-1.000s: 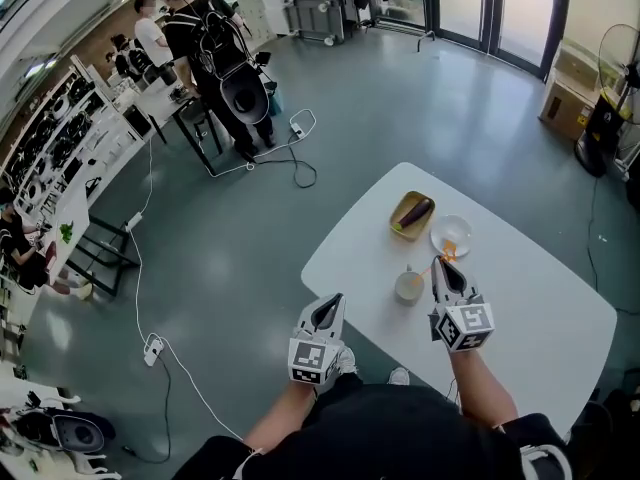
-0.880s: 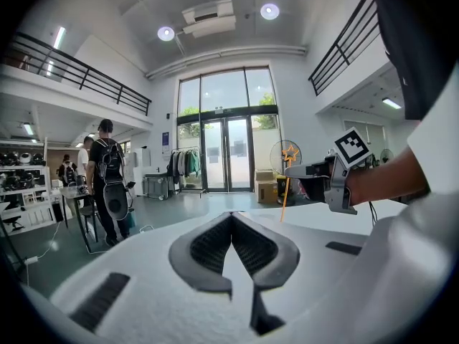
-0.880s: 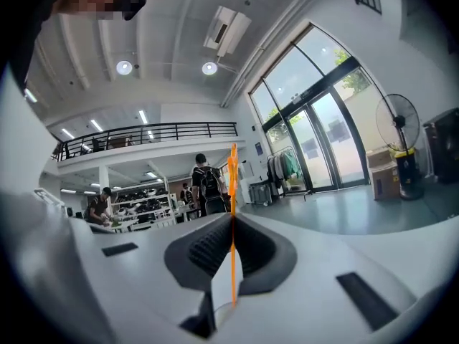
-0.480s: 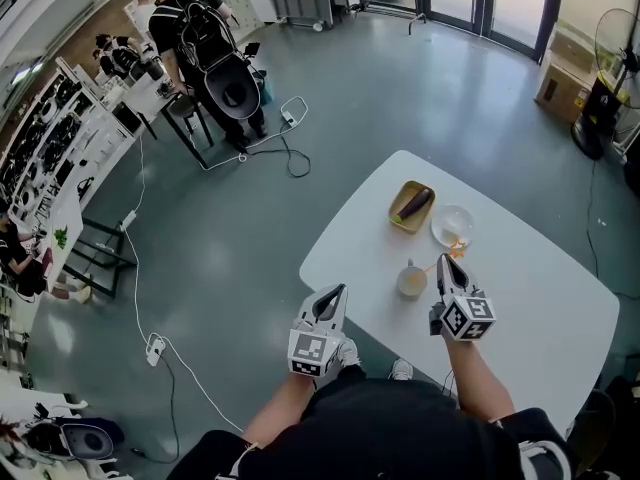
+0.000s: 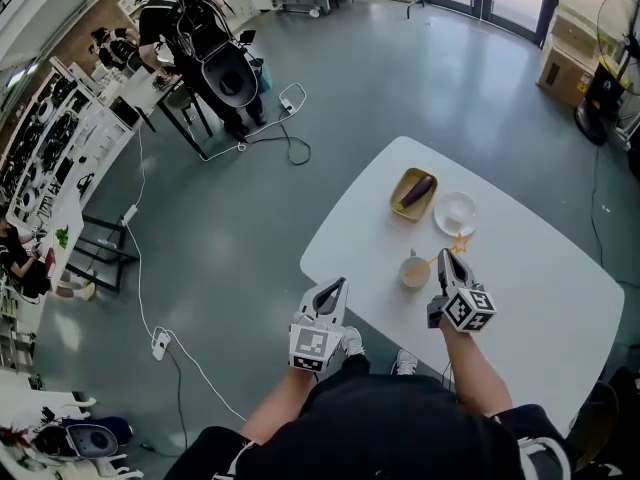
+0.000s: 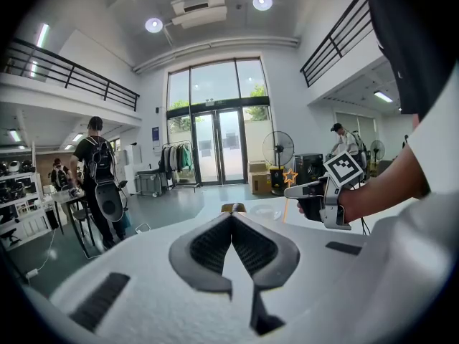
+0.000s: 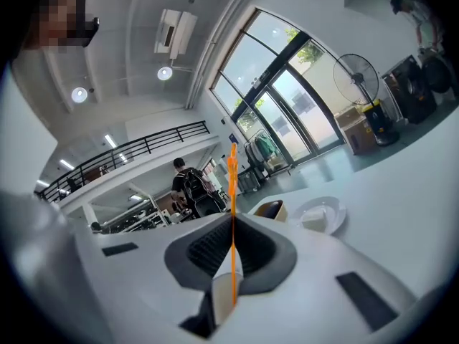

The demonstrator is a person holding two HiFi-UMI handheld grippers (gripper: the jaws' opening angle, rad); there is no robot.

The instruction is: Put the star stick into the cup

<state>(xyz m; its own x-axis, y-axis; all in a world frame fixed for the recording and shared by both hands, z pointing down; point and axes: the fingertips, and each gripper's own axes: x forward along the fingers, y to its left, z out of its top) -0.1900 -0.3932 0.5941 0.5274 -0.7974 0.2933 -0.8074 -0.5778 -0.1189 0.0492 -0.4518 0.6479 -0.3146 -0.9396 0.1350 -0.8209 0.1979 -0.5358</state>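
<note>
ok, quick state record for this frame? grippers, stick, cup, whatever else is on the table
right gripper: fingers shut on star stick, star end up
left gripper: fingers together, empty, by the near edge of the table
cup: upright on table, just left of right gripper
stick in cup: not yet; lower end looks close to cup rim
other: plate; yellow dish holding eggplant

In the right gripper view we catch the star stick (image 7: 232,192) only edge-on, so its star shape is lost to us. From the head view the cup's (image 5: 414,271) inside is too small to read, and the person's right arm (image 5: 472,373) hides part of the table's (image 5: 545,298) near edge.
</note>
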